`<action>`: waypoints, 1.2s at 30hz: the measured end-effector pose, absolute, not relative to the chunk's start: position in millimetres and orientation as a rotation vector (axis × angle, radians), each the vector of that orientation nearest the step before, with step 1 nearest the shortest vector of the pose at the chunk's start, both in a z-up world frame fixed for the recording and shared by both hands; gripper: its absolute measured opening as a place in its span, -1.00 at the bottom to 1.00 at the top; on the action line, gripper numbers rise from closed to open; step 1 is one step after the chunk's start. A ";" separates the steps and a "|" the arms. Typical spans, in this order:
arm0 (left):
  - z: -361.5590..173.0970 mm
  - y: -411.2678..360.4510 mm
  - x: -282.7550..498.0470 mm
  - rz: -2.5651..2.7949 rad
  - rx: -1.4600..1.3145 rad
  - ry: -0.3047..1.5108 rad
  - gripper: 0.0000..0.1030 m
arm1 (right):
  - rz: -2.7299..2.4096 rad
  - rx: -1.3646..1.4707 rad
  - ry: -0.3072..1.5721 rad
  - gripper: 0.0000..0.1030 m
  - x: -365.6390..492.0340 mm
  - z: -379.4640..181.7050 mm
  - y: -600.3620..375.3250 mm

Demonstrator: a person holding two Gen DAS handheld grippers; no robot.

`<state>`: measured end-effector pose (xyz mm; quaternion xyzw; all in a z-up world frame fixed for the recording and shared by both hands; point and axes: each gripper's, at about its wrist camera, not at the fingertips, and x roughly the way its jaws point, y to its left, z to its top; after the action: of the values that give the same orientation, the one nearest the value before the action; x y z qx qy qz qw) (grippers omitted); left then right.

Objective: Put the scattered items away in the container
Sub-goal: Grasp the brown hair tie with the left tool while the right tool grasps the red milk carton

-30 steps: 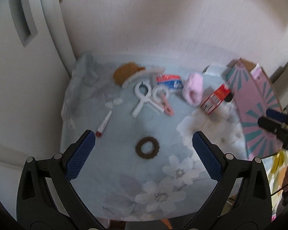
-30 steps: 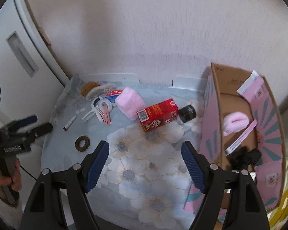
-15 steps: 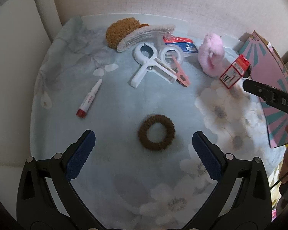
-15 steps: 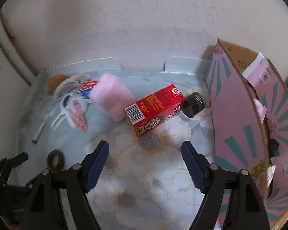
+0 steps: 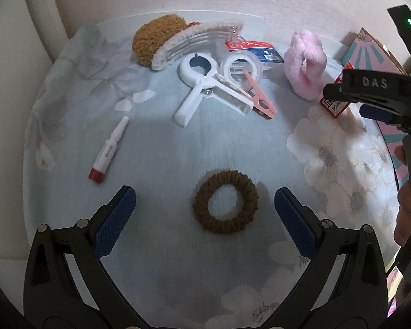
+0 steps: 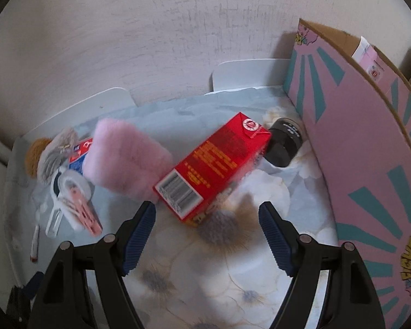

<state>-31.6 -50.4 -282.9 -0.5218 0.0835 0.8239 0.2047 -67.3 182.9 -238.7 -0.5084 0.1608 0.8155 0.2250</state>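
From the left wrist, the left gripper (image 5: 205, 208) is wide open, with the brown hair tie (image 5: 225, 201) lying between its fingers, untouched.

From the right wrist, the right gripper (image 6: 207, 219) is open too. The red box (image 6: 211, 167) lies just ahead, the pink cardboard box (image 6: 364, 148) to its right.

Left wrist view: steeply down, close over the surface (image 5: 161, 148), scrunchie (image 5: 225, 201) central. Right wrist view: steeply down, close over red carton (image 6: 213, 167), box (image 6: 364, 148) at right. Shared: carton (image 5: 335, 107), pink fluffy item (image 5: 305, 64), clips (image 5: 213, 87).
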 end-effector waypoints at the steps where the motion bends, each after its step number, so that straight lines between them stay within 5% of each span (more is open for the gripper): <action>1: -283.7 -50.2 -31.3 2.296 -1.451 0.235 0.96 | 2.238 -1.400 0.457 0.44 -68.4 -239.9 184.3; 10: -287.1 -48.9 -19.5 2.320 -1.386 0.284 0.88 | 2.183 -1.359 0.541 0.44 -68.2 -244.5 198.7; 12: -286.1 -50.1 -17.1 2.338 -1.372 0.295 0.65 | 2.184 -1.360 0.537 0.43 -67.1 -244.7 199.4; 18: -282.7 -57.0 -13.6 2.365 -1.339 0.267 0.17 | 2.219 -1.341 0.525 -0.06 -60.0 -239.9 200.3; 27: -286.5 -65.0 -18.0 2.368 -1.321 0.239 -0.60 | 2.253 -1.318 0.534 -0.25 -40.4 -235.4 206.5; 36: -289.0 -69.3 -24.2 2.356 -1.330 0.197 -0.70 | 2.291 -1.295 0.543 -0.32 -20.1 -227.6 211.0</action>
<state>-24.2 -69.3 -289.0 -0.4791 0.0709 0.8486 0.2128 -20.1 211.0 -227.6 -0.4696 0.1970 0.8306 0.2252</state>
